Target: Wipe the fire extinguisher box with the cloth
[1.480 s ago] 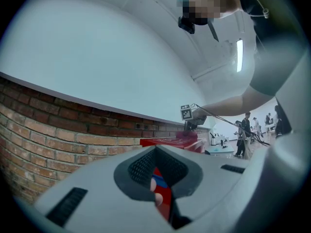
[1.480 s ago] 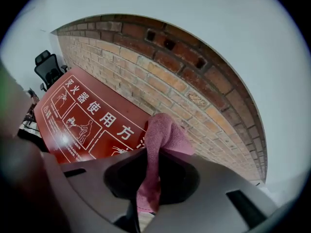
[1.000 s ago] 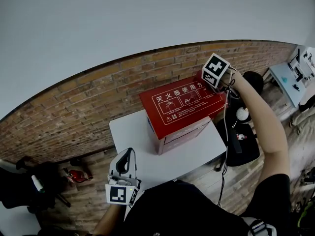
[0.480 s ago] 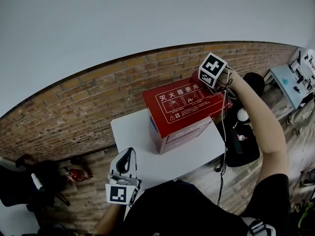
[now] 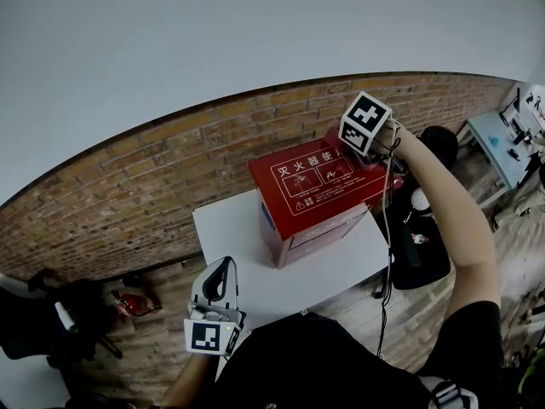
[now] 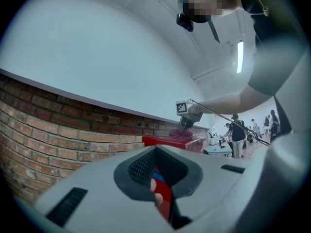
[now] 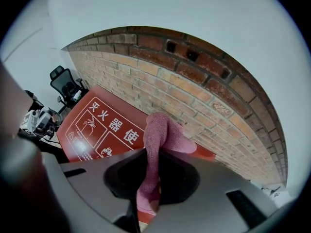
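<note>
The right hand-held gripper [image 7: 147,198] has its two grey jaws pressed together on a pink knitted cloth [image 7: 160,137]. The cloth rises out of the jaws in a fold, and its free end lies on the top face of the red rectangular fire extinguisher box [image 5: 317,196]. In the right gripper view the cloth sits at the box's far edge, close against the red-brown brick wall [image 7: 194,81]. It lies just beside the white characters and pictogram panels printed on the lid. In the head view the marker cube of this gripper hangs over the far right corner of the box, with the person's right arm [image 5: 451,220] stretched out to it.

The box stands upright on a small white square table [image 5: 223,228], towards its far right part and near the wall. Its lid is tilted slightly towards the person.

The left hand-held gripper [image 5: 219,273] hovers low at the near left corner of the table, well apart from the box. Its jaws are drawn in to a thin slit with nothing between them. Through the slit the left gripper view shows only a strip of red and blue from the box side beyond.

A black office chair [image 7: 66,87] stands off past the box.
</note>
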Demonstrator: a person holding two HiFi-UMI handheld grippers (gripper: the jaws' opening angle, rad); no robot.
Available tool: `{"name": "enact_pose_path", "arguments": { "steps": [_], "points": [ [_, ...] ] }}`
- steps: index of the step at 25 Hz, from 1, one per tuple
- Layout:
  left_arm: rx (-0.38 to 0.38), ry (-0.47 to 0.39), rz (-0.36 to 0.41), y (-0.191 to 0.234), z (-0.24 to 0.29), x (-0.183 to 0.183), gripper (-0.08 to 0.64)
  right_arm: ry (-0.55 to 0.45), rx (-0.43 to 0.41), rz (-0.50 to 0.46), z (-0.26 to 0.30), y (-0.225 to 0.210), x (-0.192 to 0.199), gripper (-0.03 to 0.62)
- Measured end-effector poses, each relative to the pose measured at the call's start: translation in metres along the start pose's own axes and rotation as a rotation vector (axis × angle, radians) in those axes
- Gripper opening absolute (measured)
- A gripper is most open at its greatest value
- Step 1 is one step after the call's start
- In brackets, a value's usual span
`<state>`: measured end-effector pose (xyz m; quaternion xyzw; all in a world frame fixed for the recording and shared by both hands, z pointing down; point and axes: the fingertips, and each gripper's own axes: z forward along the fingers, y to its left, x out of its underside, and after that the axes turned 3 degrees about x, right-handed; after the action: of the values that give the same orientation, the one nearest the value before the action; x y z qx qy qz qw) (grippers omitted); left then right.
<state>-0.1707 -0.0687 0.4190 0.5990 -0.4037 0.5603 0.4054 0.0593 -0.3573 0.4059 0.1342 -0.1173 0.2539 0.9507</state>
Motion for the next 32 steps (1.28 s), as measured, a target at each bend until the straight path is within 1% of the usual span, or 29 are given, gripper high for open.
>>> {"name": "enact_pose_path", "arguments": {
  "steps": [9, 14, 32],
  "points": [
    [0.004, 0.000, 0.004, -0.004, -0.002, 0.000, 0.048, -0.018, -0.008, -0.083, -0.003, 0.037, -0.014, 0.061],
    [0.003, 0.003, 0.007, -0.005, -0.006, 0.003, 0.048, -0.024, -0.011, -0.114, -0.002, 0.051, -0.023, 0.061],
    [-0.012, 0.000, -0.004, 0.002, -0.013, 0.005, 0.048, -0.050, -0.043, -0.147, 0.000, 0.079, -0.049, 0.061]
  ]
}}
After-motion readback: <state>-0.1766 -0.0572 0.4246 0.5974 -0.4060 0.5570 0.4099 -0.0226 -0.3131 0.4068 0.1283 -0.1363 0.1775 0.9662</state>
